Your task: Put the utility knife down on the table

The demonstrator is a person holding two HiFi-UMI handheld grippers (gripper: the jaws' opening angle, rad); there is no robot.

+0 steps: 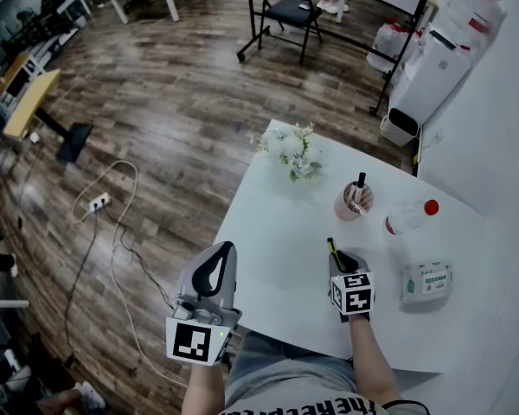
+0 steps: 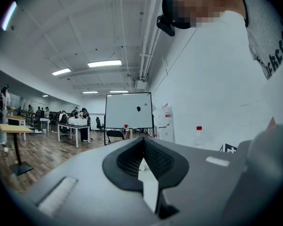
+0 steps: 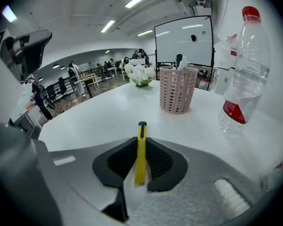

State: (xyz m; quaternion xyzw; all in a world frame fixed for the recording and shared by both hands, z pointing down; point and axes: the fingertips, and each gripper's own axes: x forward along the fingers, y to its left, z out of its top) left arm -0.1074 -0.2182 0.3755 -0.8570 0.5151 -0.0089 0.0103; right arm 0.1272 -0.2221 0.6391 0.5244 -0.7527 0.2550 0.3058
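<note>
Fingers (image 3: 162,163) on my right gripper (image 1: 342,262) are clamped on the utility knife (image 3: 140,154). The yellow body stands on edge between the pads, with its black tip poking out ahead toward the pink basket cup (image 3: 178,89). I've got it low over the white bench (image 1: 272,232), near the front edge, and I can't tell whether it touches the surface. The rear end of the knife is buried between the fingers, so I can't make out whether any blade is out.

Room check: there's bare bench straight ahead up to the cup, and a wide bare stretch to my left, all the way to the left edge. To the right it's tighter. The water bottle (image 3: 241,74) stands upright just right of the cup. A packet of wipes (image 1: 426,282) lies near the right gripper, and the right gripper view cuts it off at the frame edge. Flowers (image 1: 291,150) sit at the far corner, well apart from my gripper.

My left gripper (image 1: 226,251) hangs off the bench beside its left edge, over the floor. Its fingers are tip to tip with nothing between them. Dark things stand in the cup, but I can't tell what they are.
</note>
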